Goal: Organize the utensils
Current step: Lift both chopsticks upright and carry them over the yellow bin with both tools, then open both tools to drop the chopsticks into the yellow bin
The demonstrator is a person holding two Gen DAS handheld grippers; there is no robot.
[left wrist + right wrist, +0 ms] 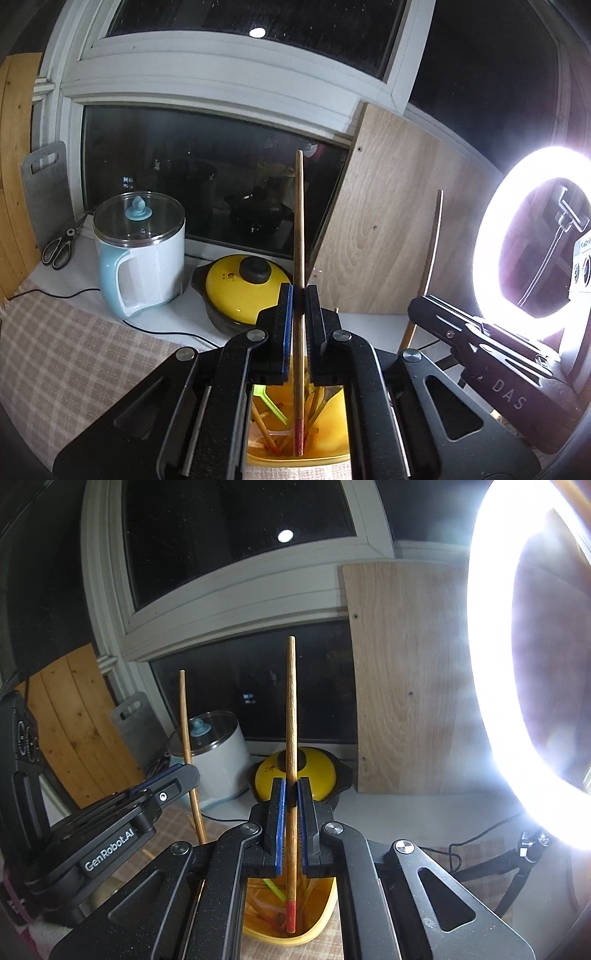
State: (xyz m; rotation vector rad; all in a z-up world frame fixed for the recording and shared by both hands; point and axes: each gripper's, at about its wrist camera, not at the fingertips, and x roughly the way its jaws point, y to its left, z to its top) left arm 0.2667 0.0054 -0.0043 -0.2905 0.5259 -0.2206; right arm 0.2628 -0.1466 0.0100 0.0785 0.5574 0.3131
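Chopsticks, 2 of them, stand upright right above the yellow holder (295, 456), 1 pinched by the left gripper (298, 295) and 1 by the right gripper (291, 788), likely so they can drop straight in with the other sticks.

Two grippers (299, 295) (291, 786), two held wooden chopsticks (300, 221) (291, 709), one yellow holder (295, 452), one electric pot (142, 254) at ten o'clock, one yellow casserole (240, 291).

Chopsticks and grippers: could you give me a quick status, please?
Left gripper shut on left chopstick. Right gripper shut on right chopstick. Both above yellow holder. Nothing blocking.
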